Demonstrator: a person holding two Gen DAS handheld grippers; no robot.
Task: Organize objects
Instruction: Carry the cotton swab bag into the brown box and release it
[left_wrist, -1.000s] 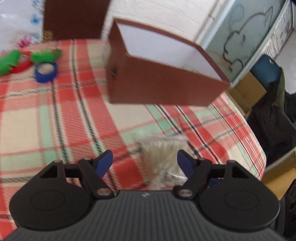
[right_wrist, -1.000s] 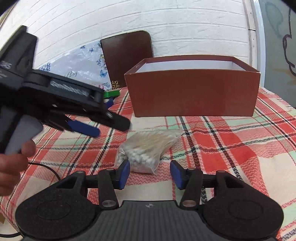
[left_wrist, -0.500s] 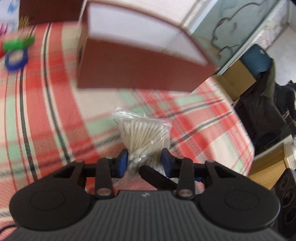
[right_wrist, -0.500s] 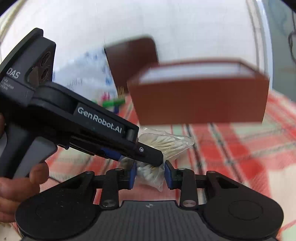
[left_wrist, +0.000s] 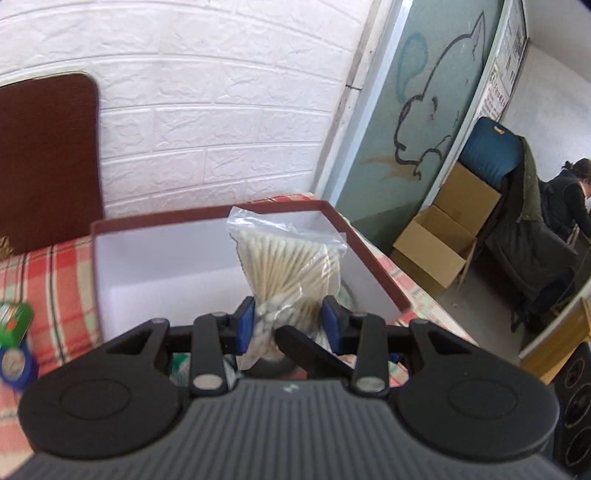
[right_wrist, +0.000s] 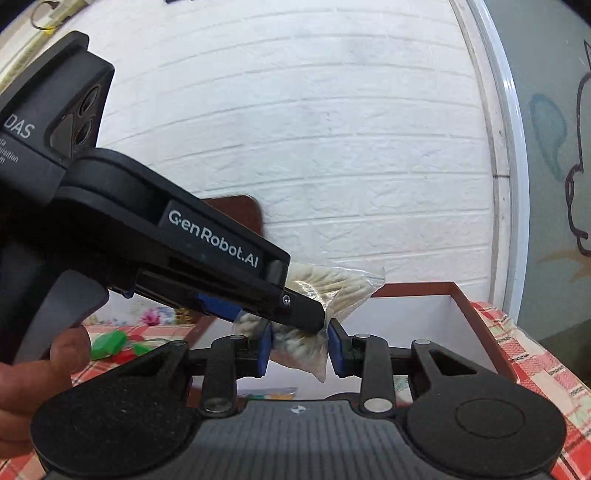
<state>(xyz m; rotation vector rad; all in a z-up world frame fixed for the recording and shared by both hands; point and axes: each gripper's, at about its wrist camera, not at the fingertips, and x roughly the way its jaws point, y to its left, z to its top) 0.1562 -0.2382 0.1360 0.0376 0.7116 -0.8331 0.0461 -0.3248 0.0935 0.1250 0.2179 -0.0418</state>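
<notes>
A clear bag of cotton swabs (left_wrist: 291, 266) is held up in the air over the open brown box (left_wrist: 155, 221) with its white inside. My left gripper (left_wrist: 290, 325) is shut on the bag's lower end, blue pads pressing both sides. In the right wrist view my right gripper (right_wrist: 300, 347) is shut on the same bag of cotton swabs (right_wrist: 325, 291), and the left gripper's body (right_wrist: 207, 273) crosses in from the left with a hand (right_wrist: 44, 369) on its grip. The brown box (right_wrist: 480, 332) lies just beyond and below.
The box stands on a red and green checked tablecloth (left_wrist: 55, 280) against a white brick wall. Green items and a blue tape roll (left_wrist: 16, 365) lie to the left. A dark brown board (left_wrist: 48, 162) leans on the wall. Cardboard boxes (left_wrist: 443, 243) and a seated person are off right.
Both grippers closed on the bag of cotton swabs as it lay on the cloth, then lifted it up and forward over the open box.
</notes>
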